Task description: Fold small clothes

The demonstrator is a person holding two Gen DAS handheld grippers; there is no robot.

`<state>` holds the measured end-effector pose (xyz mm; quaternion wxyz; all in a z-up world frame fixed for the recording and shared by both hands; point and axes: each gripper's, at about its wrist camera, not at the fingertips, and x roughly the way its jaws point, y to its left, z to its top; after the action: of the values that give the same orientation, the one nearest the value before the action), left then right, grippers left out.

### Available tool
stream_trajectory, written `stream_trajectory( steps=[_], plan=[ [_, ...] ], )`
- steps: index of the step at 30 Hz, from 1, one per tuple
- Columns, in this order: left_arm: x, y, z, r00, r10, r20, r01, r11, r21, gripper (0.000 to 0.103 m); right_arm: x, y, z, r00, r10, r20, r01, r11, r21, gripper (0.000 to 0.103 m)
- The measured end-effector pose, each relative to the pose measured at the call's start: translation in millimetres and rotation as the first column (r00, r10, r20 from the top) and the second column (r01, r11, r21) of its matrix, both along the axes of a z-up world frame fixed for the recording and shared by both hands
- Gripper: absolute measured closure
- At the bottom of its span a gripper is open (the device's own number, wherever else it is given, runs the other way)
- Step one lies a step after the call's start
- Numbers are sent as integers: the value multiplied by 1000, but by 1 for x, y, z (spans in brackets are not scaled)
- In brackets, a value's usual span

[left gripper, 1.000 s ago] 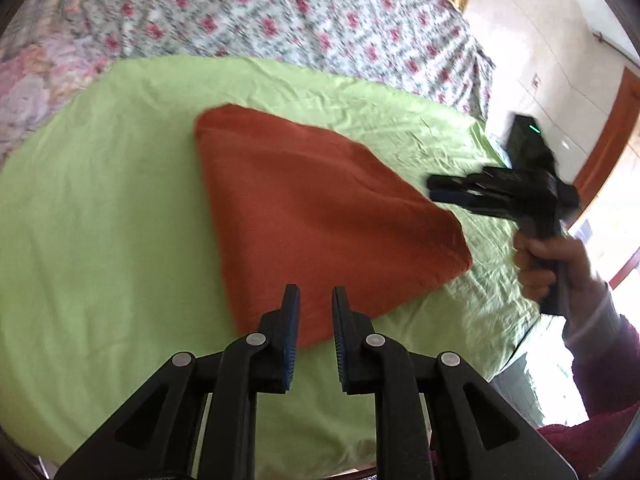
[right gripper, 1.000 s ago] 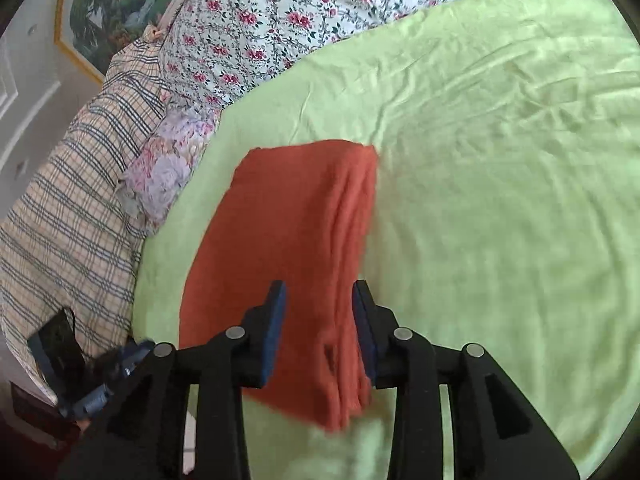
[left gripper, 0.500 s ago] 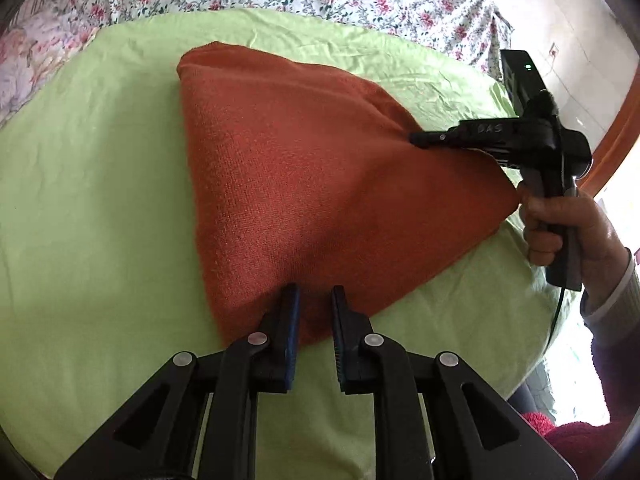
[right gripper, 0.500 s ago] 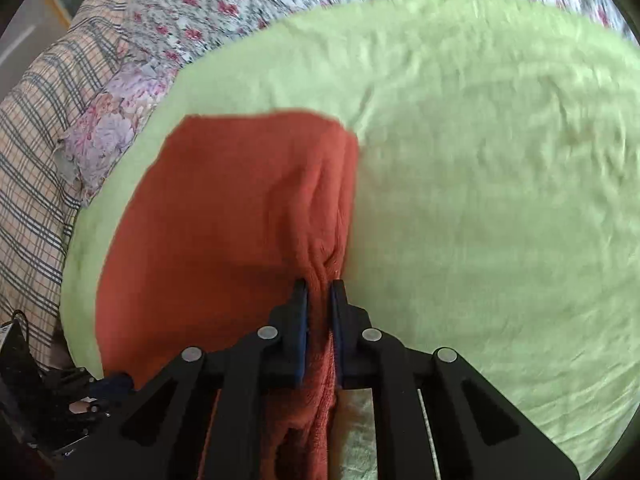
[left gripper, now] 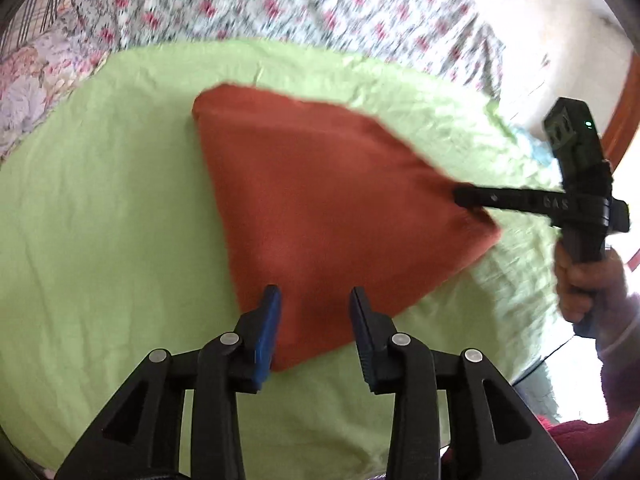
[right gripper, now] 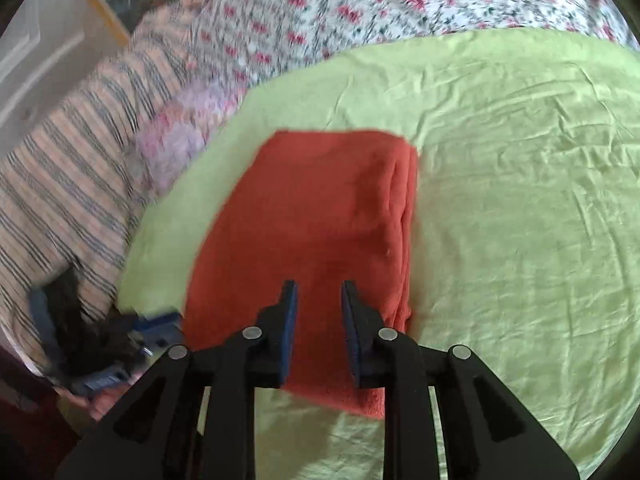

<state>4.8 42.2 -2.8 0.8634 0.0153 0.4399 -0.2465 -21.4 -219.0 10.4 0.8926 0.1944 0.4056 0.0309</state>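
Note:
A folded rust-orange cloth [left gripper: 320, 208] lies flat on a light green sheet [left gripper: 100, 200]. My left gripper [left gripper: 316, 294] hovers at its near corner with the jaws opening, the corner below the gap and the pads not pressing it. In the right wrist view the cloth [right gripper: 320, 220] lies lengthwise with its thick folded edge on the right. My right gripper [right gripper: 320, 288] is over its near end, jaws opening, nothing pinched. From the left wrist view the right gripper [left gripper: 460, 196] tips meet the cloth's right corner. The left gripper [right gripper: 156, 326] shows blurred at lower left.
The green sheet [right gripper: 520, 200] covers a bed with a floral bedspread [left gripper: 280, 4] behind. A striped blanket [right gripper: 60, 180] and a framed picture [right gripper: 108, 12] lie to the left. A hand [left gripper: 588, 280] holds the right gripper near the bed's right edge.
The right gripper, shut on the cloth's folded edge half a second ago, has let go and its jaws stand apart. The left jaws have spread wider. The raised fold has settled flat.

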Motion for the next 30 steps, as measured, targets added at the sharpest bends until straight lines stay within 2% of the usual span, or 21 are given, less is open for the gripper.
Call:
stream_trajectory(
  steps=[1, 2, 3, 6, 10, 20, 23, 25, 30],
  plan=[
    [5, 1, -12, 1000, 15, -28, -14, 1000, 20, 69, 3, 1, -8, 999, -8, -39, 7, 1000, -21, 80],
    [5, 4, -17, 999, 24, -38, -23, 999, 26, 70, 3, 0, -22, 995, -24, -97, 21, 999, -27, 84],
    [7, 7, -25, 998, 40, -47, -38, 999, 32, 69, 2, -1, -31, 993, -29, -118, 27, 999, -17, 88],
    [9, 15, -30, 996, 55, -64, -56, 998, -17, 68, -12, -6, -46, 995, -46, -87, 47, 999, 14, 95],
    [11, 11, -30, 996, 60, -59, -60, 998, -3, 68, -13, -10, -47, 995, -69, -75, 73, 996, 51, 95],
    [4, 18, -31, 994, 96, -57, -96, 995, 4, 68, -15, -3, -44, 995, -82, -64, 81, 997, -17, 95],
    [5, 24, -25, 989, 118, -91, -118, 993, 1, 59, -19, 0, -40, 993, -95, -73, 94, 995, -22, 95],
    [9, 33, -20, 984, 139, -116, -144, 989, -35, 59, -23, 0, -34, 990, -112, -81, 111, 994, -15, 92],
    [33, 50, -2, 977, 183, -112, -194, 976, -101, 55, -25, -2, -10, 989, -136, -50, 135, 991, -25, 91]
  ],
)
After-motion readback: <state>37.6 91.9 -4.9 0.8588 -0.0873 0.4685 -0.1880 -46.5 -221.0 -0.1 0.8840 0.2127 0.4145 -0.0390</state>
